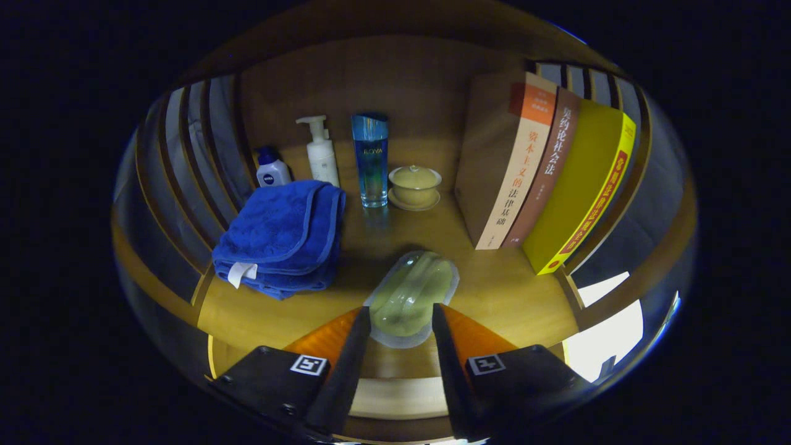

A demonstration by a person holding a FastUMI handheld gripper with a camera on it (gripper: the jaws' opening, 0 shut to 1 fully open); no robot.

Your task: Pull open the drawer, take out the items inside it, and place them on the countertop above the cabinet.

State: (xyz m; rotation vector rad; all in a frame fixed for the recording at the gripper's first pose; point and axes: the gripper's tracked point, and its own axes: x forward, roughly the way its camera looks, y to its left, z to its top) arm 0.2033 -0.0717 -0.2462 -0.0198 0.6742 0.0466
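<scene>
A clear plastic pack with pale green contents lies lengthwise on the wooden countertop. Its near end sits between my fingers and the rest reaches ahead of them. My gripper has both fingers against the sides of the pack's near end, so it is shut on the pack. The pack's underside looks to be resting on the wood or just above it. The drawer is hidden from this view.
A folded blue towel lies ahead to the left. Behind it stand a small blue-capped bottle, a white pump bottle, a tall blue glass bottle and a lidded cup on a saucer. Three upright books stand to the right.
</scene>
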